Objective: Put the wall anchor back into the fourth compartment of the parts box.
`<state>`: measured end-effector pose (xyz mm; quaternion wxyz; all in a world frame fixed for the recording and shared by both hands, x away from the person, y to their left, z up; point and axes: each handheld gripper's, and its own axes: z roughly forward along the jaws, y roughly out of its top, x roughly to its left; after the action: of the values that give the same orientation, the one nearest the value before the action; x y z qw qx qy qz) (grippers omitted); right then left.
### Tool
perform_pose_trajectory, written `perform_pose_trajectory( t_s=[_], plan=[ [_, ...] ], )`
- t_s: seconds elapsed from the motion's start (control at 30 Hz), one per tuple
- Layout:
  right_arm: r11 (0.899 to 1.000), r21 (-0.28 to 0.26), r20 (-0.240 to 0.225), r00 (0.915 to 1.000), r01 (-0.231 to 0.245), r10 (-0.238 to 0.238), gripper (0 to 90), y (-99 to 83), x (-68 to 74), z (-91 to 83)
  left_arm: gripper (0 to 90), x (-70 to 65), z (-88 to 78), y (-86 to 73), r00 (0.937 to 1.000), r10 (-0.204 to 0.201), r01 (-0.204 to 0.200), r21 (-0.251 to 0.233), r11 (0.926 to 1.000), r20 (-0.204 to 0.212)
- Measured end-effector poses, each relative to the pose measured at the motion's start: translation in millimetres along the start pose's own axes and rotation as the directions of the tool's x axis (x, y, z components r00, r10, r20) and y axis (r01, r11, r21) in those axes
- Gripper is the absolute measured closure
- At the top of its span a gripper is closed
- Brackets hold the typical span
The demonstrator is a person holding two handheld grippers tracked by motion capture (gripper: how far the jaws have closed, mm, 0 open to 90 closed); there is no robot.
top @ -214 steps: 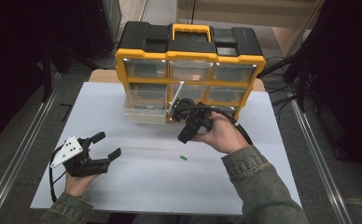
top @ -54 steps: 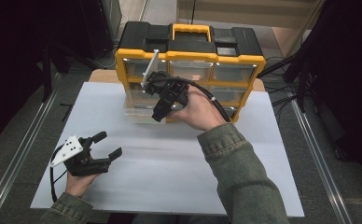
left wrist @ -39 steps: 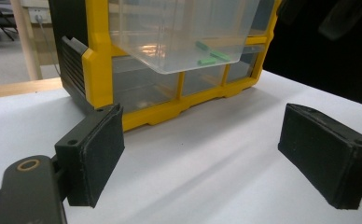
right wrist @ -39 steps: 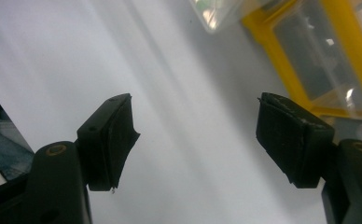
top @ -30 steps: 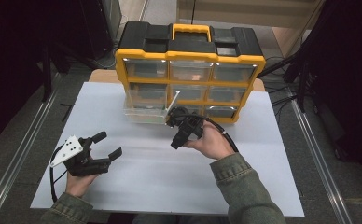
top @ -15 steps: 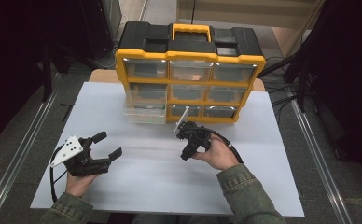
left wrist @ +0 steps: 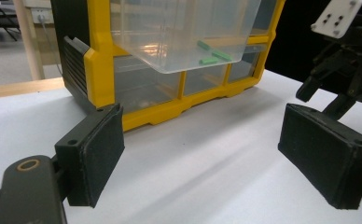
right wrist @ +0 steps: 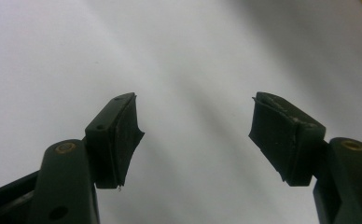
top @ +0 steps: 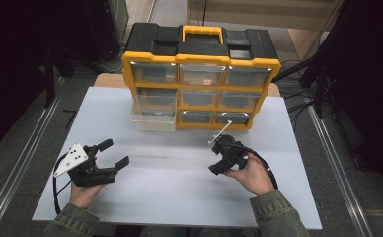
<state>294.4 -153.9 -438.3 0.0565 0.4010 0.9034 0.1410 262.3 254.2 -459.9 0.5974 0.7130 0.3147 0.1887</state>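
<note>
The clear plastic drawer (top: pixel 154 109) stands pulled out of the yellow organizer (top: pixel 199 94), with small green pieces (left wrist: pixel 210 52) inside. Our right gripper (top: pixel 222 160) has just come back from it to the smooth white table (top: pixel 179 187), its jaws apart and empty, closing a little. Our left gripper (top: pixel 111 159) rests open.

place: lab – white table (top: pixel 179 187) | metal floor rails (top: pixel 21 163) | cables (top: pixel 298 106)
</note>
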Motion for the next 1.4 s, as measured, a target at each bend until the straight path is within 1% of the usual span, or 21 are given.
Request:
perform_pose_trajectory(
  t_s=[0.2,0.27,0.33,0.43,0.5,0.57,0.63,0.67,0.7,0.73,0.77,0.8,0.87,0.93,1.0,1.03,1.1,1.13,1.27,1.33,1.4],
  plan=[
    [0.994,-0.092,0.037,0.9972,-0.061,0.065,32.0,-24.9,-4.7,-1.9,13.7,-0.1,0.2,0.1,1.0,0.003,-0.003,0.002,1.0,0.0],
    [0.989,-0.129,0.047,0.9958,-0.072,0.079,31.7,-32.0,-5.5,-3.2,13.7,-0.1,0.2,0.2,1.0,0.004,-0.004,0.002,1.0,-0.001],
    [0.981,-0.174,0.049,0.9941,-0.087,0.097,31.5,-39.4,-6.7,-5.2,13.6,0.0,0.3,0.3,1.0,0.004,-0.004,0.001,1.0,-0.002],
    [0.961,-0.253,0.034,0.9913,-0.115,0.127,31.4,-51.3,-9.5,-7.3,13.7,0.0,0.4,0.4,1.0,0.003,-0.003,0.0,1.0,-0.003],
    [0.943,-0.306,0.027,0.989,-0.13,0.145,31.0,-59.4,-10.9,-7.2,13.7,-0.1,0.3,0.4,1.0,0.003,-0.003,0.0,1.0,-0.003],
    [0.922,-0.358,0.029,0.9854,-0.147,0.168,30.5,-67.6,-11.3,-6.7,13.6,-0.2,0.3,0.4,1.0,0.003,-0.003,-0.001,1.0,-0.004],
    [0.897,-0.408,0.022,0.9809,-0.168,0.193,29.2,-76.0,-11.7,-5.9,13.7,-0.3,0.3,0.5,1.0,0.003,-0.003,-0.001,1.0,-0.004],
    [0.883,-0.435,0.012,0.9792,-0.177,0.203,29.1,-80.1,-12.4,-5.3,13.6,-0.4,0.4,0.5,1.0,0.004,-0.004,-0.002,1.0,-0.005],
    [0.865,-0.465,0.006,0.9761,-0.19,0.217,28.4,-84.4,-12.7,-4.8,13.6,-0.5,0.5,0.5,1.0,0.004,-0.004,-0.002,1.0,-0.007],
    [0.84,-0.501,-0.007,0.9714,-0.209,0.237,26.9,-90.0,-13.5,-3.9,13.7,-0.6,0.4,0.6,1.0,0.004,-0.004,-0.001,1.0,-0.007],
    [0.824,-0.521,-0.019,0.9678,-0.224,0.251,26.8,-93.3,-14.3,-3.6,13.7,-0.6,0.3,0.6,1.0,0.004,-0.004,0.0,1.0,-0.007],
    [0.798,-0.553,-0.036,0.9638,-0.239,0.264,26.8,-97.9,-15.1,-3.0,13.7,-0.7,0.1,0.7,1.0,0.004,-0.004,0.0,1.0,-0.008],
    [0.754,-0.607,-0.042,0.9573,-0.252,0.286,25.9,-106.5,-15.9,-2.5,13.6,-0.7,0.0,0.7,0.9999,0.005,-0.005,0.0,1.0,-0.009],
    [0.71,-0.662,-0.027,0.9551,-0.238,0.295,25.9,-114.3,-14.9,-3.1,13.7,-0.7,0.0,0.8,0.9999,0.004,-0.004,-0.001,1.0,-0.01],
    [0.672,-0.71,-0.007,0.9557,-0.212,0.294,24.3,-120.3,-13.8,-5.2,13.6,-0.6,0.0,0.9,0.9999,0.005,-0.005,-0.001,1.0,-0.01],
    [0.65,-0.734,0.0,0.956,-0.199,0.293,23.5,-122.7,-13.7,-6.1,13.6,-0.7,0.0,0.9,0.9999,0.006,-0.006,0.0,1.0,-0.01],
    [0.615,-0.767,0.004,0.9576,-0.182,0.288,22.2,-127.8,-13.1,-7.4,13.6,-0.6,-0.1,0.9,0.9999,0.005,-0.005,-0.002,1.0,-0.009],
    [0.601,-0.78,0.0,0.9594,-0.177,0.282,21.8,-130.0,-13.2,-7.4,13.7,-0.6,0.0,1.0,1.0,0.004,-0.004,-0.002,1.0,-0.008],
    [0.557,-0.818,0.013,0.9645,-0.141,0.264,20.9,-138.2,-12.5,-10.0,13.7,-0.1,0.4,1.0,1.0,0.005,-0.005,-0.003,1.0,-0.001],
    [0.529,-0.839,0.023,0.9635,-0.126,0.267,20.2,-141.6,-10.1,-12.9,13.6,0.2,1.1,0.9,1.0,0.003,-0.003,-0.005,1.0,0.001],
    [0.508,-0.855,0.042,0.9608,-0.108,0.274,19.7,-144.1,-7.9,-15.6,13.7,0.9,1.6,0.9,1.0,0.003,-0.003,-0.003,1.0,0.0]
  ],
)
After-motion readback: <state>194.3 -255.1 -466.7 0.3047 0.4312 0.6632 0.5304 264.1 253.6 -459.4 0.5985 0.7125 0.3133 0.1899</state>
